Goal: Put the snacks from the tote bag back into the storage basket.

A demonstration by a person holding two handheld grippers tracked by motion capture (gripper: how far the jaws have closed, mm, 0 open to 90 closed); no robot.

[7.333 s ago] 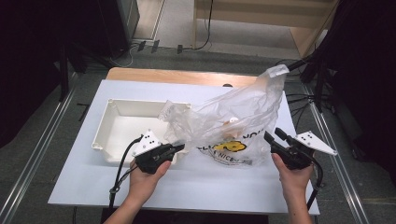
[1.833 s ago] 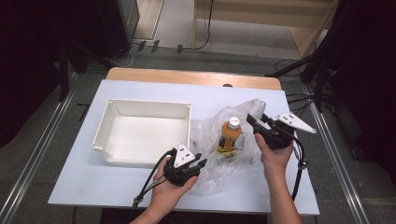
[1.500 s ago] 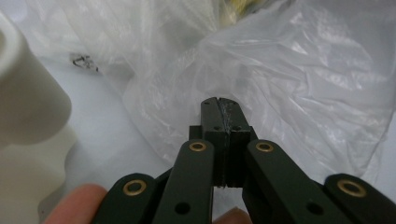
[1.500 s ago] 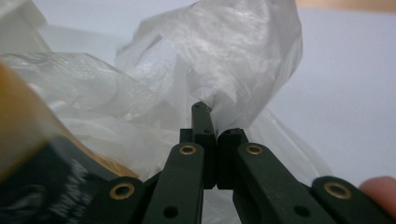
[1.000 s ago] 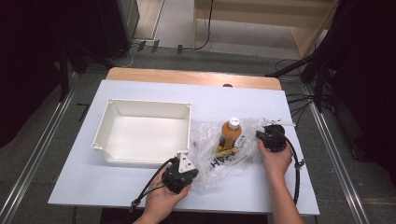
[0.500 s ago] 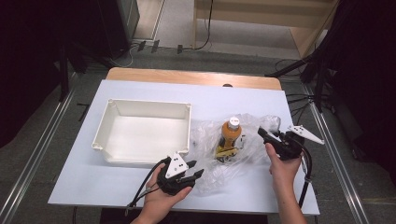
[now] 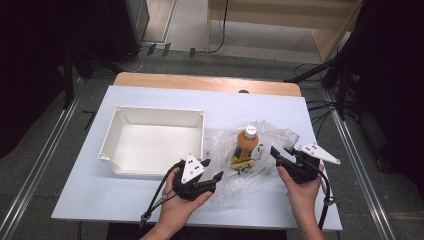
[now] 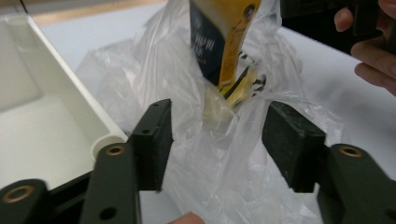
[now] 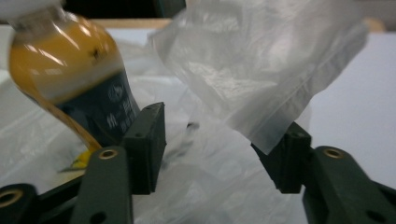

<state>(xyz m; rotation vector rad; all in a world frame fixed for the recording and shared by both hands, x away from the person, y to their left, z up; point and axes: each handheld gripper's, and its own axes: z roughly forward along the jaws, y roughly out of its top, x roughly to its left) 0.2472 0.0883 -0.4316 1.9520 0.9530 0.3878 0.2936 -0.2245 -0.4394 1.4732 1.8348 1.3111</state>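
Clear crinkled plastic bag (image 7: 260, 165), upright orange-filled bottle (image 7: 245, 148) inside, navy label

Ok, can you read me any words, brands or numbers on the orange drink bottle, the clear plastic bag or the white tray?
Orange drink bottle with a dark blue label: pale print and a round emblem, too blurred to read in either gripper view.
Clear plastic bag: a yellow and black printed patch, too crumpled and small to read.
White rectangular plastic tray: no text.
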